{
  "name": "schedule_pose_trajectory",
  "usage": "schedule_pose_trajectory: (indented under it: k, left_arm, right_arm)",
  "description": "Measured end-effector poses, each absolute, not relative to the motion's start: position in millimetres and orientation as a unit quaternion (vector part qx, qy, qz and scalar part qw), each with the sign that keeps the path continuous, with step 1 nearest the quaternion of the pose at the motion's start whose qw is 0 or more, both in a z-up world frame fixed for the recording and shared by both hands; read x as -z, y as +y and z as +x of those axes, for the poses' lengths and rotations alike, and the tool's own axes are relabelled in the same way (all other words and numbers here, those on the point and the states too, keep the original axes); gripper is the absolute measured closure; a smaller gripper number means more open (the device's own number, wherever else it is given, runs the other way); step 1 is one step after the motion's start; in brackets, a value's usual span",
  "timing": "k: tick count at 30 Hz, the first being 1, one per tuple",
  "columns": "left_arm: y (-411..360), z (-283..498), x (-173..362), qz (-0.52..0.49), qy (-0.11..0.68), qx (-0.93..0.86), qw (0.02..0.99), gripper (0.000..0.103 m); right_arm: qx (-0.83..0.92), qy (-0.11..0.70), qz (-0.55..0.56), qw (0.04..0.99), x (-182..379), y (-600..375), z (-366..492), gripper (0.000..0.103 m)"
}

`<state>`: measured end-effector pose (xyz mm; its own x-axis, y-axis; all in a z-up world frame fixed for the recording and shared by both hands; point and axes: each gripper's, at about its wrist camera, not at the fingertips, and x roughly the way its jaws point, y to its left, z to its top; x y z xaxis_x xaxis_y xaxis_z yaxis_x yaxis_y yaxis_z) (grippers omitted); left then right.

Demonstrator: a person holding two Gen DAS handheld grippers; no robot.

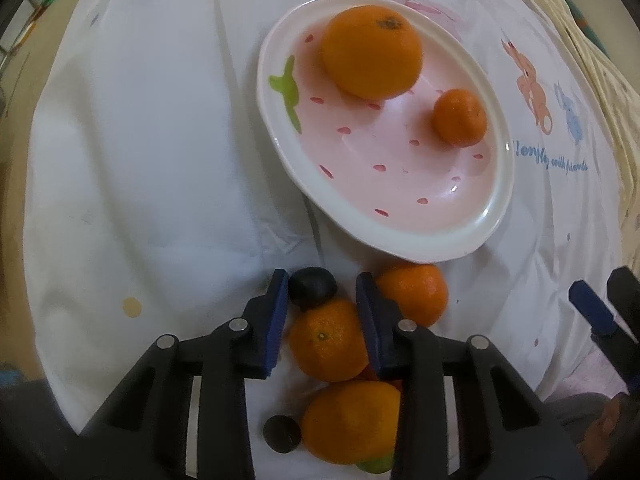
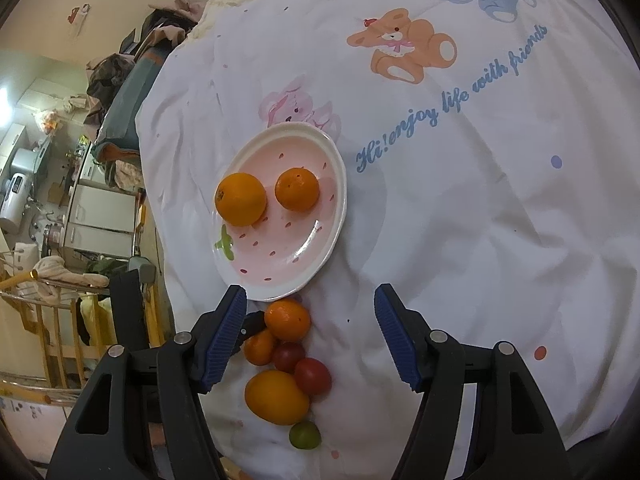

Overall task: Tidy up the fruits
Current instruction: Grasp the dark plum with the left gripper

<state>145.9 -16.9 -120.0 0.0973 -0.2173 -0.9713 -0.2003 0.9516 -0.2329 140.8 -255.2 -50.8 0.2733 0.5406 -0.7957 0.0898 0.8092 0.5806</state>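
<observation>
- Left gripper (image 1: 322, 322) straddling a mandarin (image 1: 328, 346) on the white bedsheet (image 1: 140, 160), jaws parted, pads beside the peel.
- Right gripper (image 2: 310, 334) hovering spread wide, holding nothing.
- Large orange (image 1: 372, 51) and small mandarin (image 1: 460, 117) lying on the strawberry plate (image 1: 500, 208).

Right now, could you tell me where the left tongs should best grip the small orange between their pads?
Grip the small orange across its widest middle, coming straight down from above. The left tongs already straddle it, and neighbouring fruit crowd its near and far sides, leaving only the two flanks free.
</observation>
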Motion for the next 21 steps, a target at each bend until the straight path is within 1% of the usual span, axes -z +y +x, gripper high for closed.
schedule_pose_trajectory:
  k: [2, 8, 12, 17, 20, 21]
  left_arm:
    - [-14.8, 146.6, 118.1, -0.148, 0.669, 0.000, 0.728, 0.084]
    - [-10.9, 142.0, 108.4, -0.151, 0.661, 0.004, 0.735, 0.084]
    - [-5.5, 132.9, 89.4, -0.153, 0.650, 0.013, 0.744, 0.084]
    - [5.0, 112.4, 61.4, -0.150, 0.627, 0.027, 0.764, 0.084]
    - [12.1, 101.5, 55.4, -0.156, 0.622, 0.030, 0.767, 0.084]
    - [9.8, 101.7, 55.5, -0.157, 0.622, 0.029, 0.767, 0.084]
  right_arm:
    - [-0.149, 0.585, 0.267, 0.751, 51.2, -255.0, 140.8, 0.034]
    - [-0.142, 0.584, 0.266, 0.754, 50.8, -258.0, 140.1, 0.034]
    - [-0.141, 0.586, 0.256, 0.756, 49.8, -256.1, 138.2, 0.034]
    - [-0.165, 0.620, 0.237, 0.730, 63.3, -245.2, 133.5, 0.034]
    - [-0.192, 0.649, 0.197, 0.709, 75.3, -227.9, 130.8, 0.034]
    - [-0.197, 0.654, 0.183, 0.706, 77.9, -222.8, 129.5, 0.035]
